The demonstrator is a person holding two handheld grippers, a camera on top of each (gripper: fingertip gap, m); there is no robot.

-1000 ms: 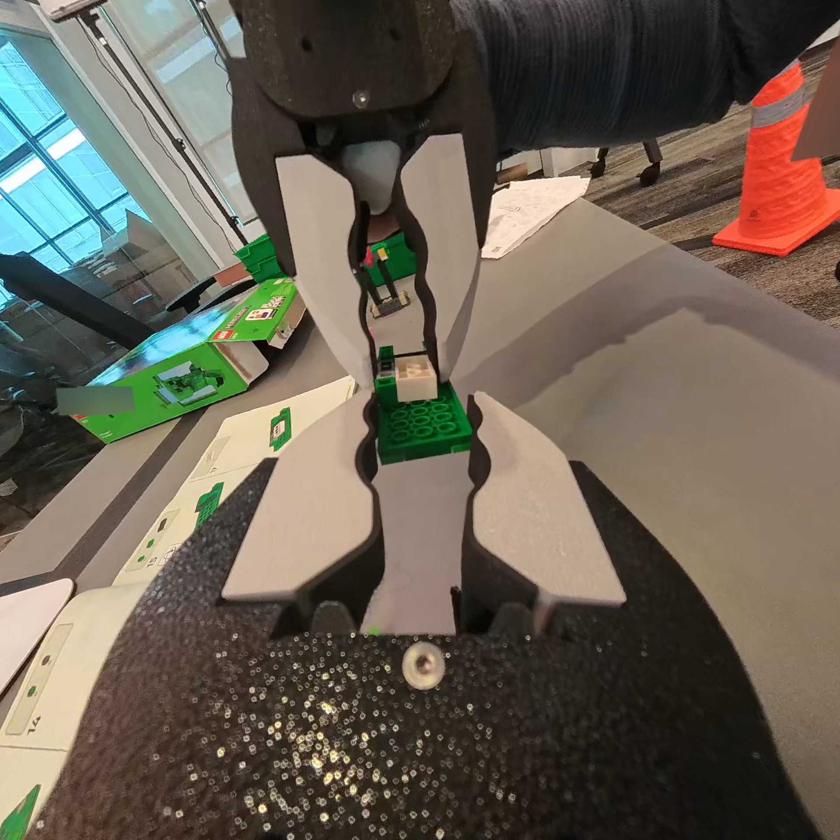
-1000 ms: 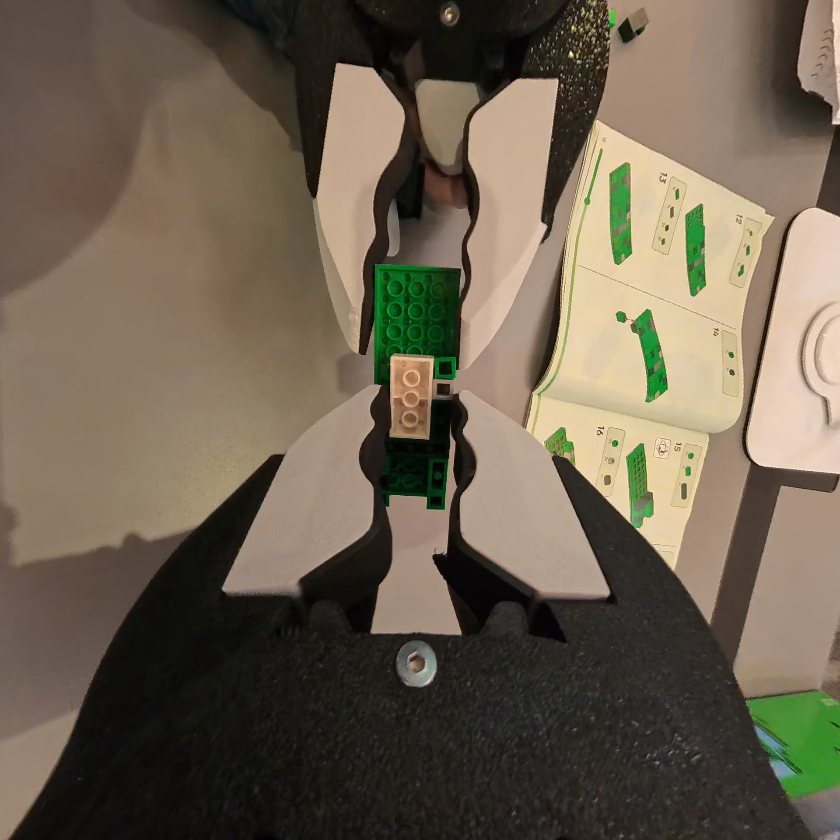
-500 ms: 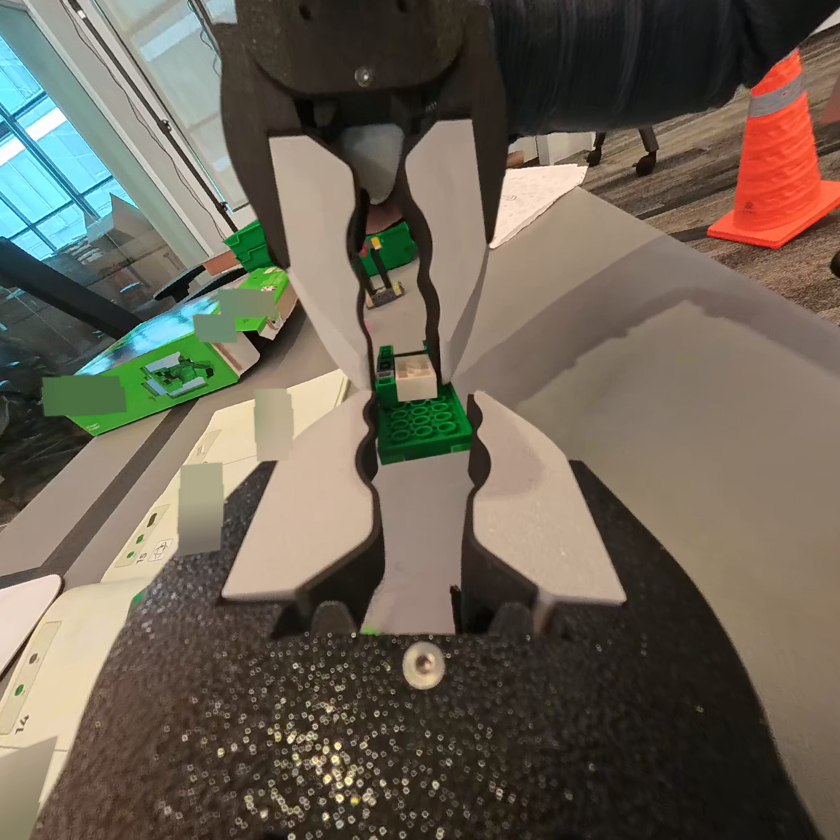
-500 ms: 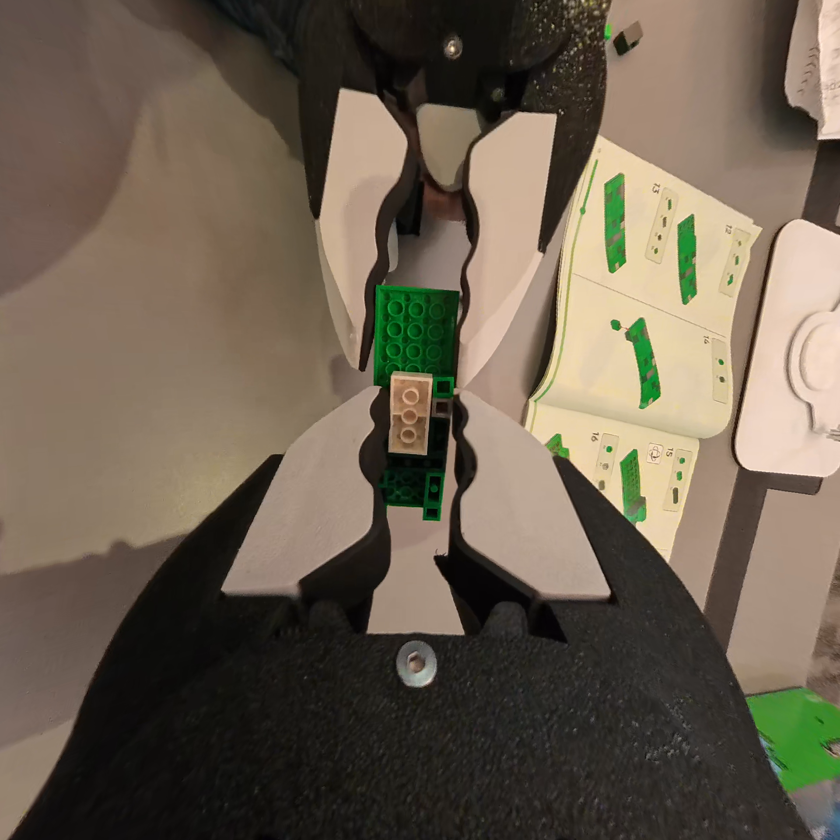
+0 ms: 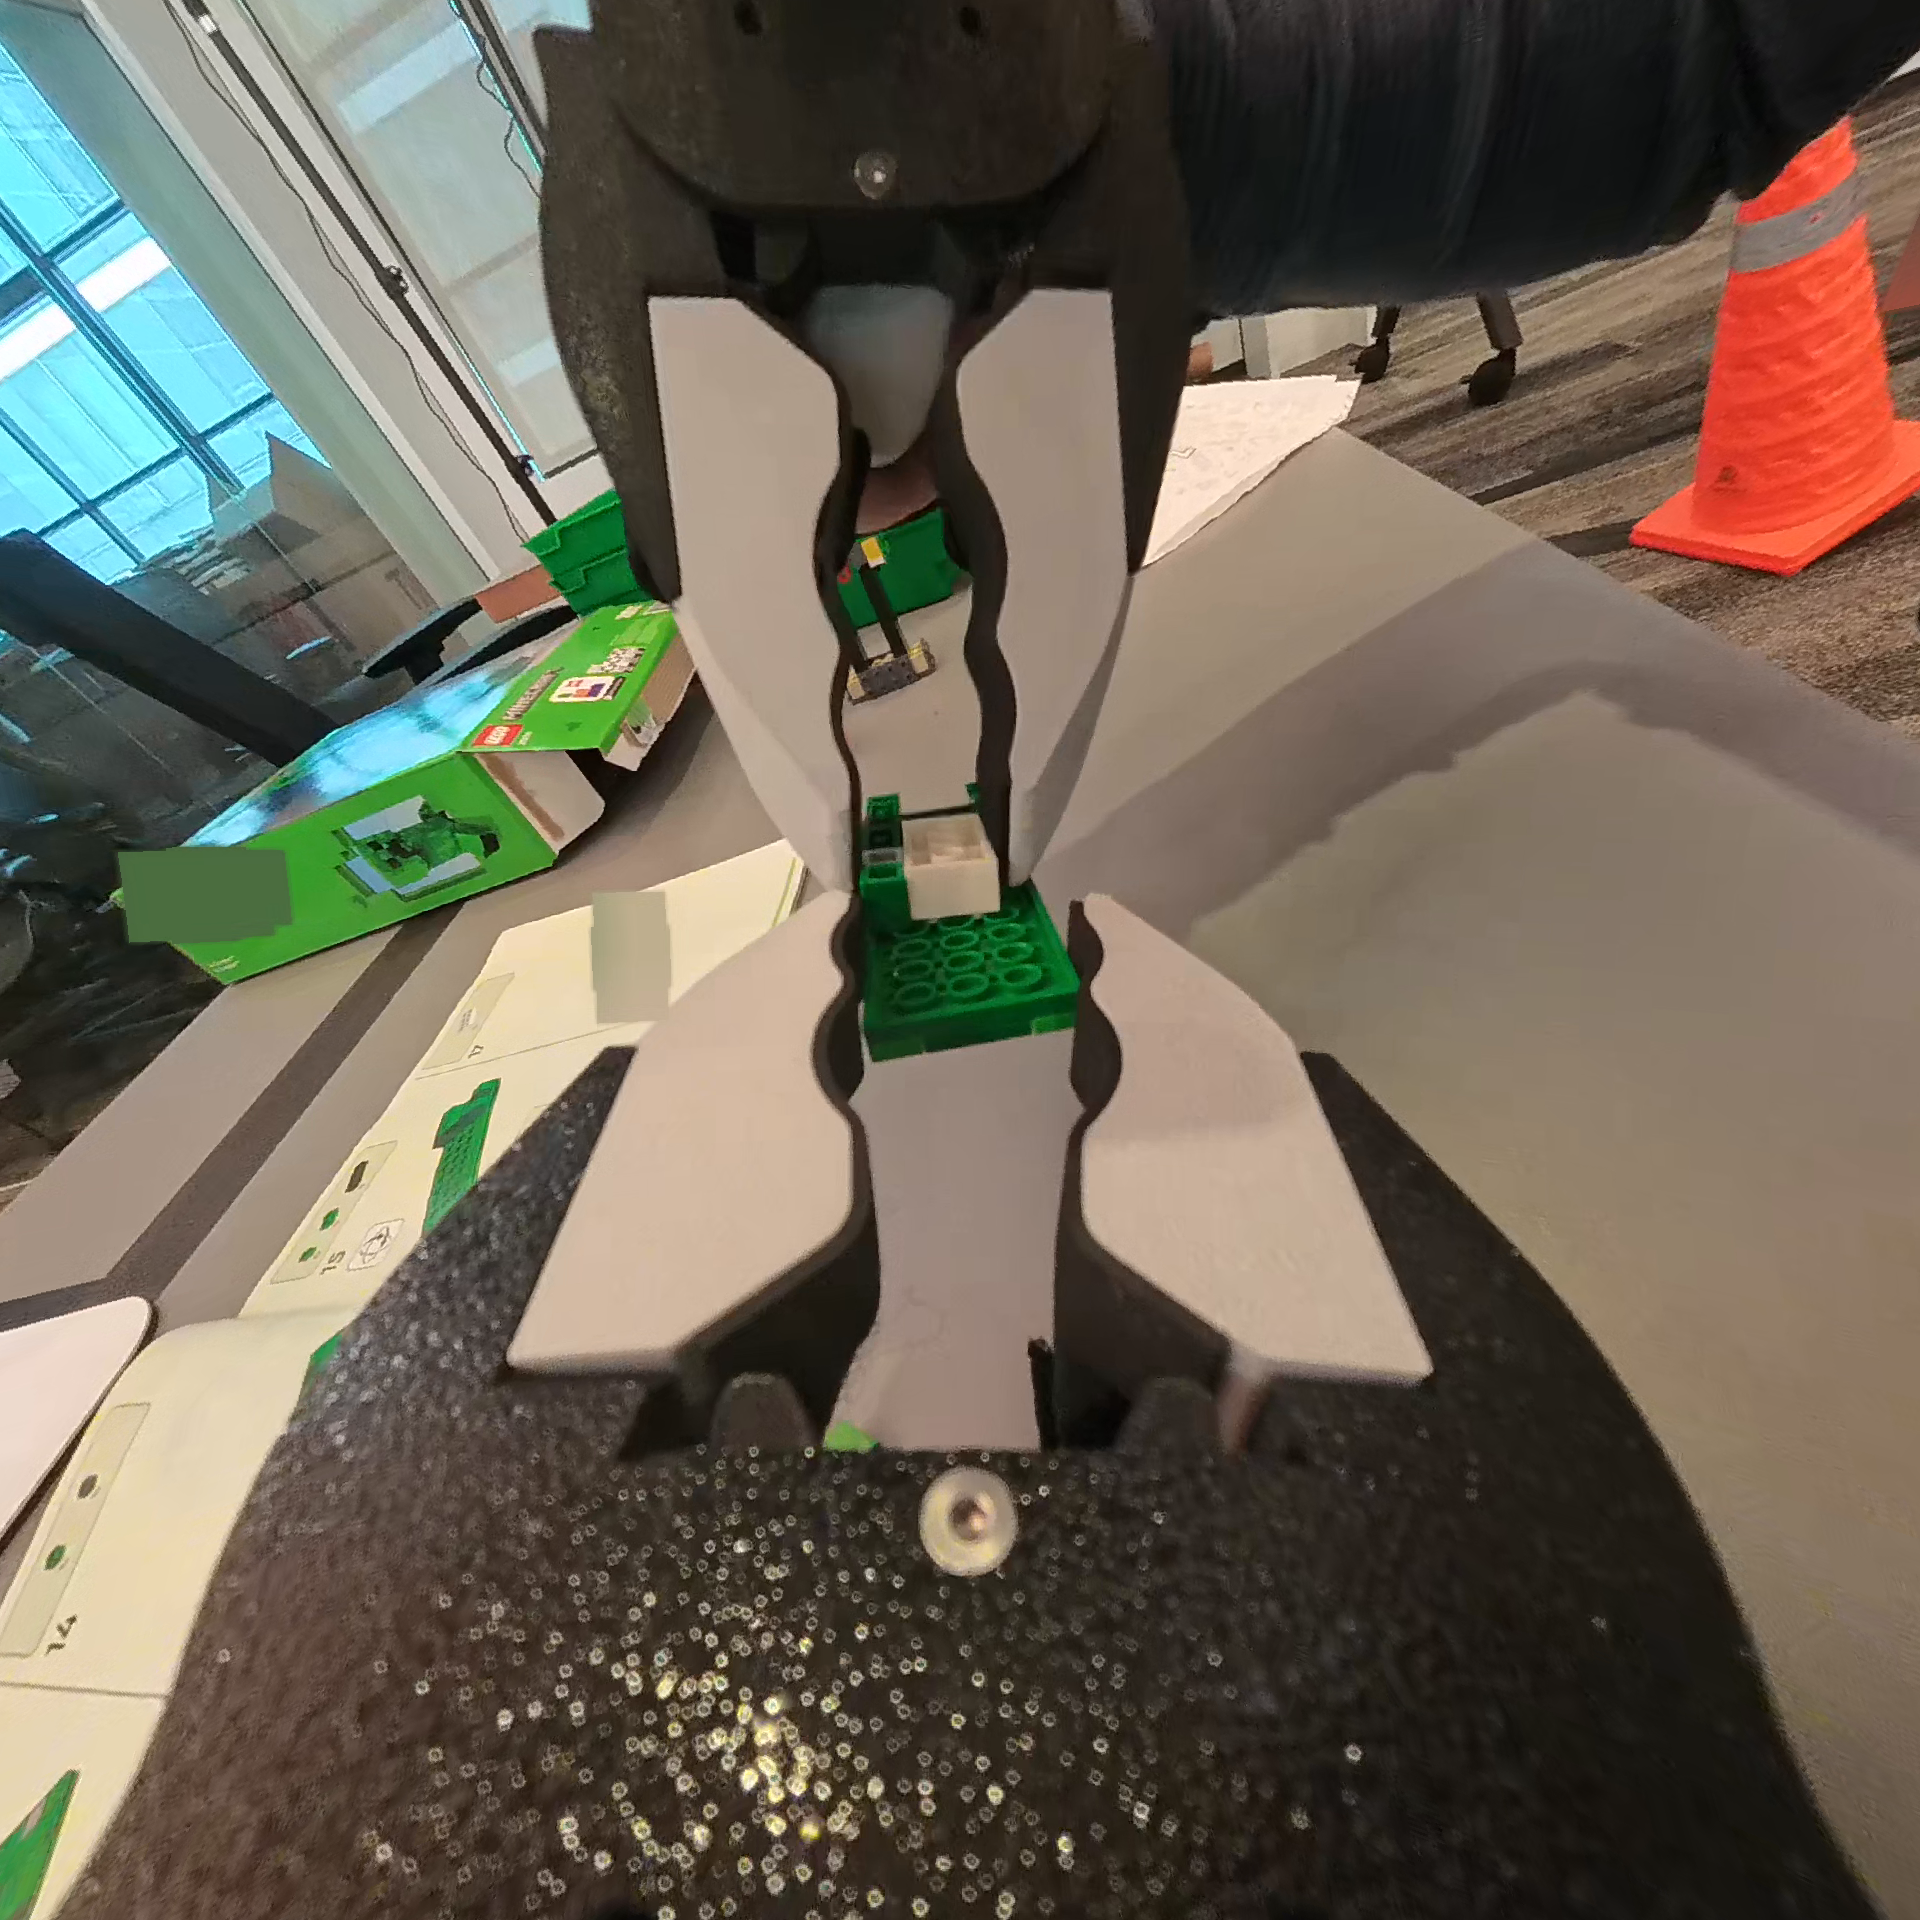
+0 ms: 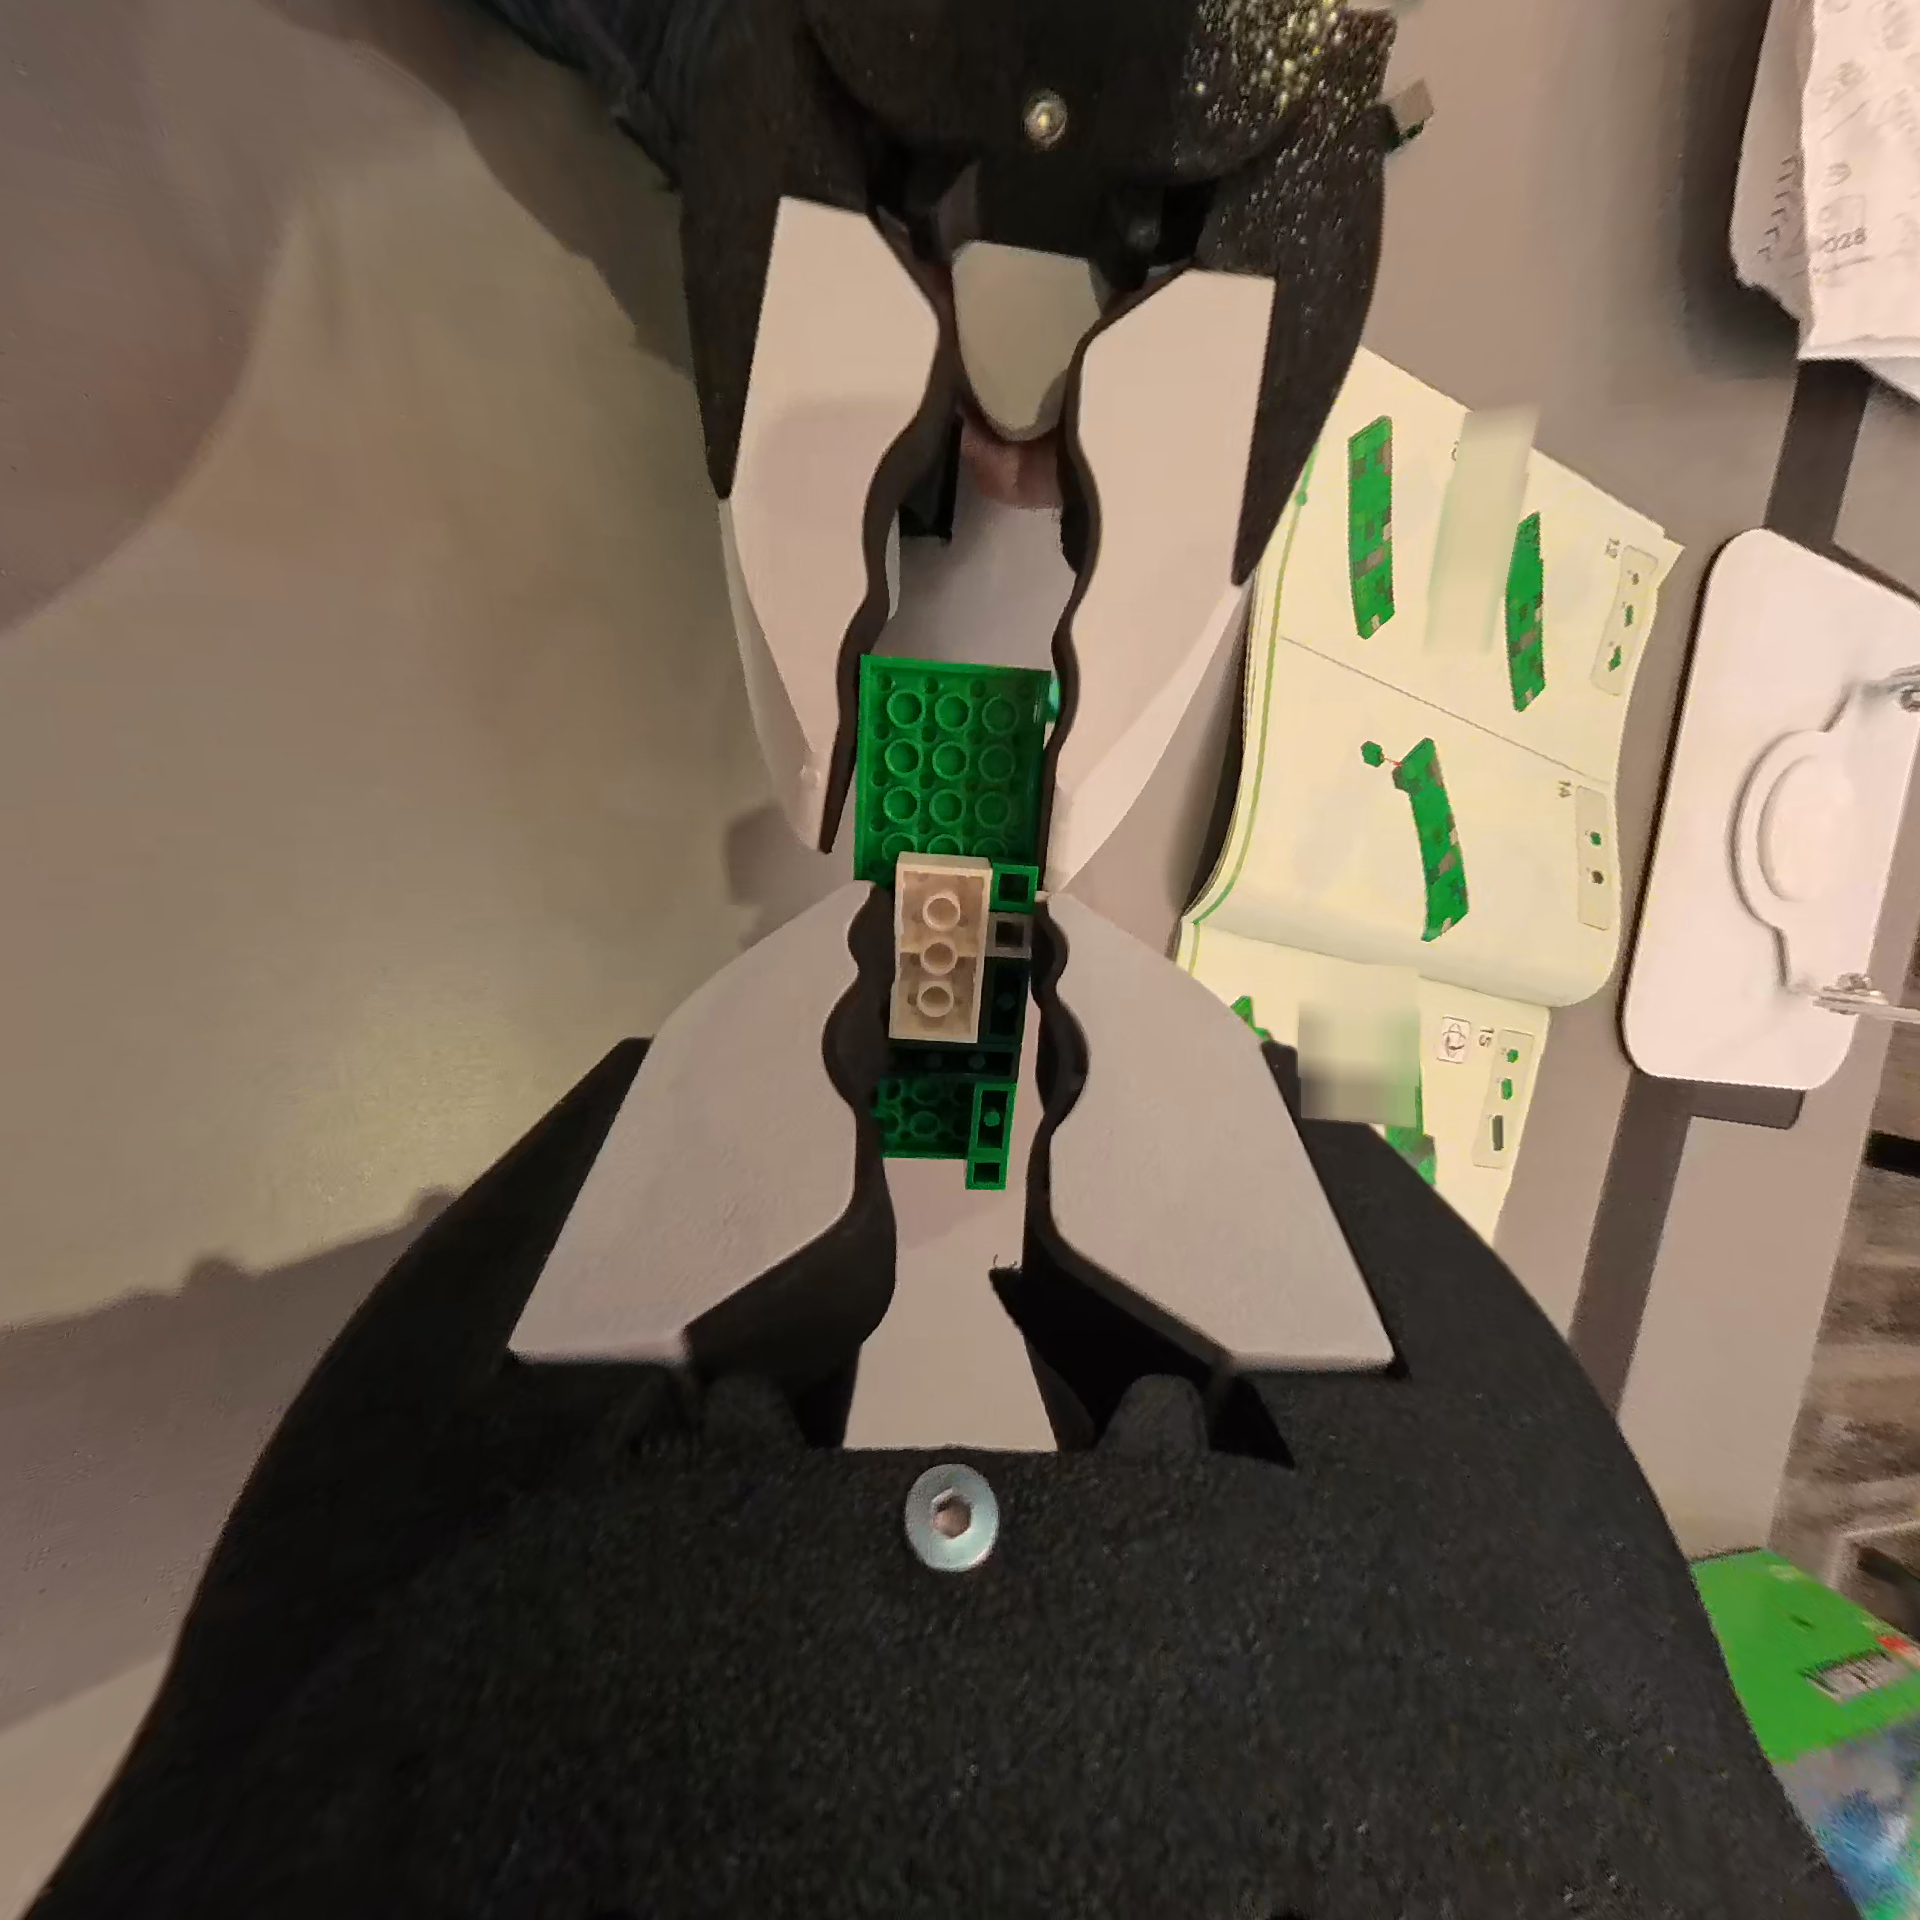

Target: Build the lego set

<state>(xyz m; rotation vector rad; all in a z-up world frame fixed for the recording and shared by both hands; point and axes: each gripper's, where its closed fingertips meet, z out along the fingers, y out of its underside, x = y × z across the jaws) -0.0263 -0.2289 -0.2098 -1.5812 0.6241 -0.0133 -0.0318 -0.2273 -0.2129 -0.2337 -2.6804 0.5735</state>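
A green studded Lego plate (image 5: pixel 966 977) carries a white brick (image 5: pixel 951 862) and small green and grey pieces at one end. My left gripper (image 5: pixel 961 914) is shut on the bare end of the plate, fingers against its two long sides. My right gripper (image 5: pixel 925 881) comes in from the opposite side and is shut on the end with the white brick. In the right wrist view the right gripper (image 6: pixel 954 906) clamps the white brick (image 6: pixel 935 956) and the pieces beside it, while the left gripper (image 6: pixel 945 862) holds the plate (image 6: pixel 951 769) from above. The assembly is above the grey table (image 5: pixel 1455 1039).
An open instruction booklet (image 6: pixel 1403 779) lies beside the grippers, with a white pad (image 6: pixel 1797 810) past it. A green set box (image 5: pixel 416 821), green bins (image 5: pixel 592 540) and a small dark Lego build (image 5: pixel 888 665) are behind. An orange cone (image 5: pixel 1787 343) stands on the floor. Left and right tips are no more than a few centimetres apart.
Both grippers keep their hold on the assembly. The pair has shifted slightly over the table; the booklet and box sit a little differently in both views.
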